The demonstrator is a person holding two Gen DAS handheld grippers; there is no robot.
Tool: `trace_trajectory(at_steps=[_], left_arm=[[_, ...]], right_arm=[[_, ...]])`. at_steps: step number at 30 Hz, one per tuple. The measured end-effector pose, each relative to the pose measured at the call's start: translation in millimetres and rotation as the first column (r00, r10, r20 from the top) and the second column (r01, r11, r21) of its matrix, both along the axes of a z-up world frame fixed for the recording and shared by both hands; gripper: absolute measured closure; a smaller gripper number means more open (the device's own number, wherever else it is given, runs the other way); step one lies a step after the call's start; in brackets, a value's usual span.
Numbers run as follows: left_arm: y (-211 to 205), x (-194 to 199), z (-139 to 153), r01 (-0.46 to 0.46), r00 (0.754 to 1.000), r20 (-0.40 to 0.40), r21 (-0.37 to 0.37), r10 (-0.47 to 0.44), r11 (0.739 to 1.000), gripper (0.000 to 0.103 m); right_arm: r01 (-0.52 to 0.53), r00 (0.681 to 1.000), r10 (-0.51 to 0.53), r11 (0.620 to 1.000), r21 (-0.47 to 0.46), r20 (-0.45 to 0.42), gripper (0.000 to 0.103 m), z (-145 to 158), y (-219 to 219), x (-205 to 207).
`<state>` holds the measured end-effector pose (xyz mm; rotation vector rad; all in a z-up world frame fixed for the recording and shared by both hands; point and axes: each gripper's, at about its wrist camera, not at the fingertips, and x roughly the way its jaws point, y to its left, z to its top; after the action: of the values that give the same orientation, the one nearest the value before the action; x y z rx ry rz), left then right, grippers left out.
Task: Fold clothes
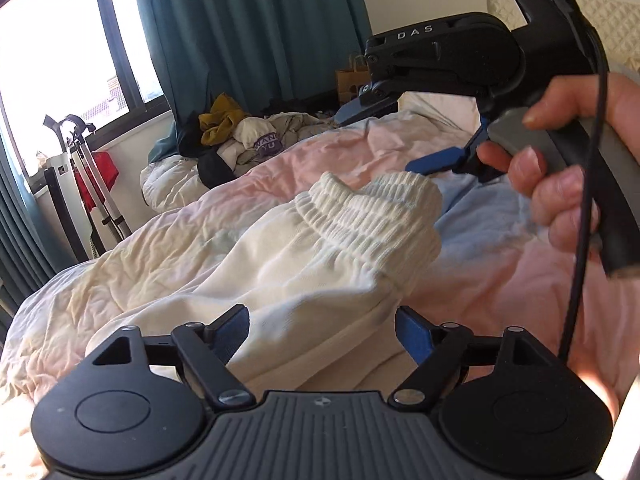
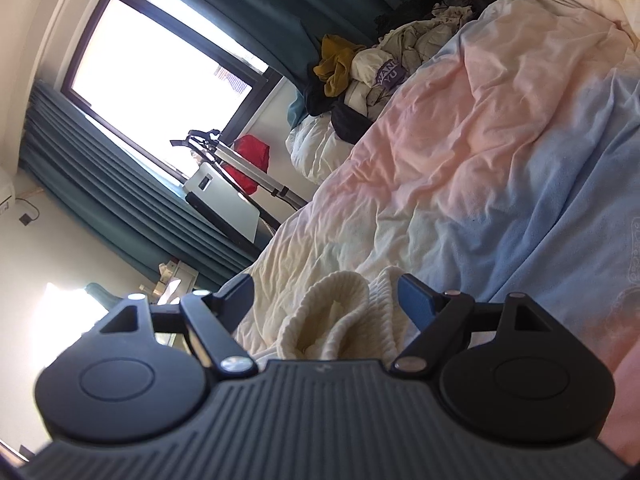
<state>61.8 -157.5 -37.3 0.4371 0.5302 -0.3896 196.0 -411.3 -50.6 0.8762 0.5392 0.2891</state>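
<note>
A white garment (image 1: 288, 264) with a ribbed elastic waistband (image 1: 372, 208) lies on the pastel duvet (image 1: 140, 256). My left gripper (image 1: 324, 330) is open, its blue fingers either side of the garment's near part. My right gripper (image 1: 386, 134) shows in the left wrist view, open, just above and behind the waistband, with a hand on its grey handle. In the right wrist view the right gripper (image 2: 328, 300) is open with the ribbed waistband (image 2: 340, 316) bunched between its fingers, low in the frame.
A pile of unfolded clothes (image 1: 240, 136) with a mustard piece and a purple-print piece sits at the bed's far end. Teal curtains (image 1: 248, 32), a window, a stand with a red item (image 1: 100, 172) and a paper bag (image 1: 352, 80) are beyond the bed.
</note>
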Motion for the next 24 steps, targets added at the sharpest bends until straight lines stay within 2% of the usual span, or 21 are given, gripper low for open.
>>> trace_trajectory(at_steps=[4,9,12,13,14,15,16,17,18,19,20,21,22,24], left_arm=[[38.0,-23.1,-3.3,-0.012,1.0,0.011,0.079,0.012,0.997,0.021],[77.9,-25.5,-15.6,-0.113,0.993,0.043,0.138,0.108,0.984,0.022],[95.4,-22.9,-21.1,-0.132,0.991,0.056,0.12,0.126,0.984,0.023],[98.7,-22.7,-22.7,-0.128,0.991,0.059,0.118,0.122,0.985,0.027],[100.6,-24.3,-24.8,-0.12,0.991,0.07,0.122,0.112,0.985,0.028],[101.0,-25.9,-27.5,-0.109,0.992,0.083,0.135,0.098,0.985,0.03],[101.5,-25.4,-30.4,-0.099,0.992,0.094,0.15,0.086,0.984,0.033],[102.3,-24.8,-32.3,-0.089,0.992,0.1,0.159,0.074,0.983,0.036],[103.6,-24.1,-33.1,-0.078,0.993,0.102,0.163,0.062,0.984,0.042],[106.2,-22.9,-33.9,-0.064,0.993,0.105,0.162,0.047,0.985,0.054],[109.9,-21.6,-33.8,-0.048,0.994,0.108,0.156,0.032,0.987,0.062],[114.0,-21.3,-32.0,-0.04,0.993,0.116,0.14,0.024,0.989,0.076],[118.3,-21.5,-29.3,-0.037,0.992,0.128,0.116,0.022,0.993,0.083],[124.0,-25.8,-23.8,-0.013,0.99,0.138,0.092,0.001,0.996,0.09]], right_arm=[[-0.063,0.998,0.062,0.997,0.048,0.022,0.021,1.1,4.6,2.1],[-0.179,0.984,0.177,0.978,-0.104,-0.03,0.022,3.5,42.5,25.0],[-0.193,0.98,0.181,0.961,-0.197,-0.079,0.028,-0.8,59.6,39.4],[-0.192,0.98,0.175,0.956,-0.221,-0.093,0.032,-5.1,62.8,44.3],[-0.189,0.98,0.169,0.954,-0.232,-0.104,0.036,-9.9,64.8,48.5],[-0.179,0.982,0.156,0.955,-0.239,-0.111,0.048,-14.1,65.8,51.6],[-0.169,0.983,0.143,0.955,-0.245,-0.118,0.063,-18.3,66.8,54.6],[-0.164,0.983,0.138,0.958,-0.237,-0.122,0.068,-21.0,66.7,58.4],[-0.16,0.983,0.133,0.96,-0.228,-0.127,0.069,-23.6,66.6,62.2],[-0.155,0.983,0.129,0.963,-0.219,-0.132,0.072,-26.1,66.5,66.0],[-0.15,0.985,0.128,0.966,-0.209,-0.114,0.073,-22.8,65.8,68.3],[-0.145,0.987,0.128,0.969,-0.199,-0.096,0.075,-19.4,65.0,70.6],[-0.14,0.989,0.127,0.972,-0.189,-0.078,0.076,-15.9,64.2,72.8],[-0.127,0.992,0.125,0.978,-0.163,-0.025,0.076,-4.4,62.4,75.4]])
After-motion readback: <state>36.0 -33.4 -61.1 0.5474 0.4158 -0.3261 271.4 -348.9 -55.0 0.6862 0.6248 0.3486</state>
